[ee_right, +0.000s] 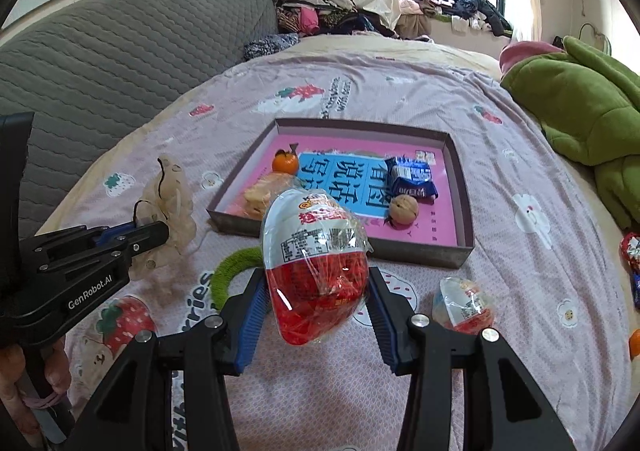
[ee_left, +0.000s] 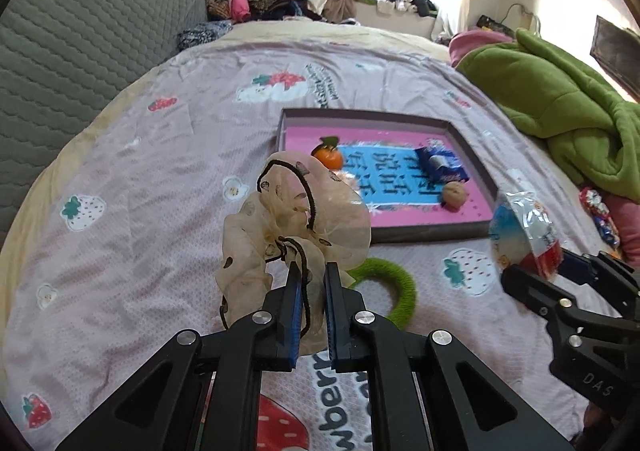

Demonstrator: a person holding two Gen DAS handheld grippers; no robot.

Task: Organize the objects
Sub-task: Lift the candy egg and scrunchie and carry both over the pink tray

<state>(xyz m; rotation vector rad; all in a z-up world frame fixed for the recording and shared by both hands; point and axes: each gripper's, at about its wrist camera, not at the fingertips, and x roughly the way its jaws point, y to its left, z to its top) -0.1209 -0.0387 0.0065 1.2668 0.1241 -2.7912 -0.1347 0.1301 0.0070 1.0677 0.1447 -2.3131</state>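
Your tray (ee_right: 460, 247) mid-bed holds a tangerine (ee_right: 285, 162), blue packet (ee_right: 412, 175), walnut (ee_right: 404, 209) and biscuits (ee_right: 262, 193). Your left gripper (ee_left: 313, 281) pinches the scrunchie (ee_left: 296, 211); your right gripper (ee_right: 318, 301) clasps the wrapped egg (ee_right: 316, 263). A green ring (ee_left: 394, 291) lies before the tray's near edge.

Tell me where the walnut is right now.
The walnut sits inside the tray, near its front right, just below the blue snack pack.
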